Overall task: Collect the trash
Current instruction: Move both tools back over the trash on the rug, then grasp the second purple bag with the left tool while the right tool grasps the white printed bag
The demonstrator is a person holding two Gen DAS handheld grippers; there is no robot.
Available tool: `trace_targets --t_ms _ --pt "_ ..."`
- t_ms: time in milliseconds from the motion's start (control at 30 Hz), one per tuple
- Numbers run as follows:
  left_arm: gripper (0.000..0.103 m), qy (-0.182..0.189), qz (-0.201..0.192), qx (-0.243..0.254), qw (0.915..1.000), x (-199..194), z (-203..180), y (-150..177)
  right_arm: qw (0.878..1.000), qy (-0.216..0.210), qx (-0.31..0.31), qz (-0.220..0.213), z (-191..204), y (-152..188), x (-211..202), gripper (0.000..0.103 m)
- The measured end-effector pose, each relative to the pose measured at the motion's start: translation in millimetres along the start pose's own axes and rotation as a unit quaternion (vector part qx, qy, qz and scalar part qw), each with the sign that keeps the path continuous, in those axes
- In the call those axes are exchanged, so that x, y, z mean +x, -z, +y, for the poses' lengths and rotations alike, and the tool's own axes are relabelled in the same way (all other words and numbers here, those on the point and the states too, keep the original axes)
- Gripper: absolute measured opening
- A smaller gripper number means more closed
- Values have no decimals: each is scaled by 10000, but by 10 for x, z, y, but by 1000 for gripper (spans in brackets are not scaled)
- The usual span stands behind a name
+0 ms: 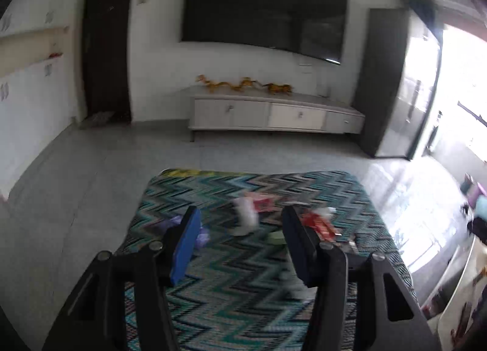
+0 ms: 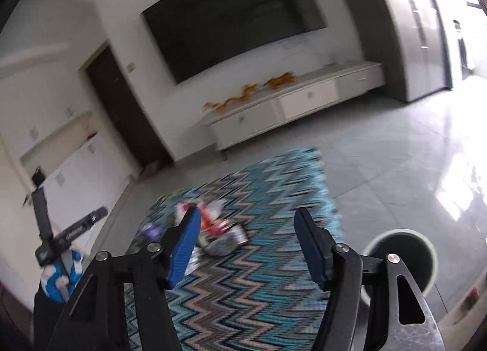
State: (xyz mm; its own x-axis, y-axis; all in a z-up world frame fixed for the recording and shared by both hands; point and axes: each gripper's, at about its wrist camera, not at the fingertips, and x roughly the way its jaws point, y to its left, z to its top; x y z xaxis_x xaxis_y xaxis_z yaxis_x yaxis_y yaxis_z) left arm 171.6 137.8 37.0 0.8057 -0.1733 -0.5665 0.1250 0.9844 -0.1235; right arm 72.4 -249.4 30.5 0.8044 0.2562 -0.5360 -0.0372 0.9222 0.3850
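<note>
Several pieces of trash lie on a zigzag-patterned cloth (image 1: 237, 284): a white crumpled paper (image 1: 245, 217), a red wrapper (image 1: 318, 223), a green piece (image 1: 275, 236) and a purple wrapper (image 1: 202, 236). My left gripper (image 1: 240, 214) is open and empty, held above the cloth short of the trash. In the right wrist view the trash pile (image 2: 213, 226) includes a crushed silvery can (image 2: 225, 243). My right gripper (image 2: 246, 215) is open and empty above the cloth (image 2: 243, 290). A round white bin (image 2: 401, 259) stands at the lower right. Both views are motion-blurred.
A white TV cabinet (image 1: 274, 113) with golden figures stands against the far wall under a large dark TV (image 1: 264, 10). A dark door (image 1: 106, 46) is at the left. Grey tiled floor (image 1: 91, 183) surrounds the cloth. The left gripper's body (image 2: 57, 244) shows at the left.
</note>
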Motion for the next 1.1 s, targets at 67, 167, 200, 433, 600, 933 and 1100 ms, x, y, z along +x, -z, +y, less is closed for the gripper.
trace_targets --t_ms 67,167,200,433,600,933,1100 --pt "53 -61 61 -258 9996 96 195 30 9996 -167 -171 174 166 52 188 69" --pt "54 -158 205 -724 9970 356 482 110 9967 -379 -515 498 458 128 583 73" --pt "55 -200 252 -811 9962 439 538 149 9950 -478 -627 609 557 167 729 75" --pt "61 -475 698 -1038 9910 1284 610 321 9793 -785 -1217 1417 1008 608 1714 83" --pt "61 -871 1023 -1124 9845 1822 620 451 9717 -713 -1453 1721 1099 812 2203 83" --pt "37 -1025 1189 -1344 9784 2106 705 585 9679 -835 -1262 2008 971 1028 2475 52" --pt "30 -738 1143 -1382 9810 1954 696 642 9681 -960 -1204 1974 922 1061 2281 42"
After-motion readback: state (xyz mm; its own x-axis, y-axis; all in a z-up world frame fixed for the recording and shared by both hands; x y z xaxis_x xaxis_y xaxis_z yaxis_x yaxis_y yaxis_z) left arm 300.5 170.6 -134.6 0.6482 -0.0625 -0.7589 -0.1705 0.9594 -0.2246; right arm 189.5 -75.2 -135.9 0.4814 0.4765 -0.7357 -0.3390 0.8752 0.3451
